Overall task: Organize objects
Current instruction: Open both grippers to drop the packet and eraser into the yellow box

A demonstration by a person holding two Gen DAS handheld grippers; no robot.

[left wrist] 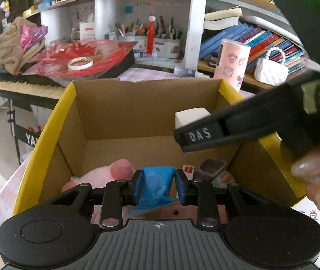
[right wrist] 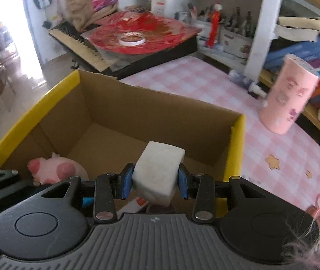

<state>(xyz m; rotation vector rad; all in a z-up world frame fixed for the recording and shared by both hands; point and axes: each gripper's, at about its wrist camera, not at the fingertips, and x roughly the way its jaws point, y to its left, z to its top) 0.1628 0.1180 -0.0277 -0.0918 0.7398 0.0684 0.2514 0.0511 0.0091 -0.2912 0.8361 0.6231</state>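
Observation:
An open cardboard box with yellow edges (left wrist: 47, 135) (right wrist: 236, 144) stands on the pink checked table. My left gripper (left wrist: 158, 173) hangs over the near part of the box, shut on a crumpled blue wrapper (left wrist: 155, 186). My right gripper (right wrist: 155, 168) is shut on a white block (right wrist: 157, 171) above the box. In the left wrist view it reaches in from the right, one black finger (left wrist: 198, 133) beside the block (left wrist: 190, 117). A pink plush pig (left wrist: 106, 175) (right wrist: 54, 171) lies on the box floor, with a small grey-brown object (left wrist: 213, 166) and a red-labelled card (left wrist: 188, 171) near it.
A pink patterned cylinder (right wrist: 288, 94) stands on the table right of the box. Behind it lie a keyboard (right wrist: 76, 42) under a red sheet with a tape roll (right wrist: 131, 39), and shelves with books (left wrist: 261, 40). A hand (left wrist: 315, 175) grips the right tool.

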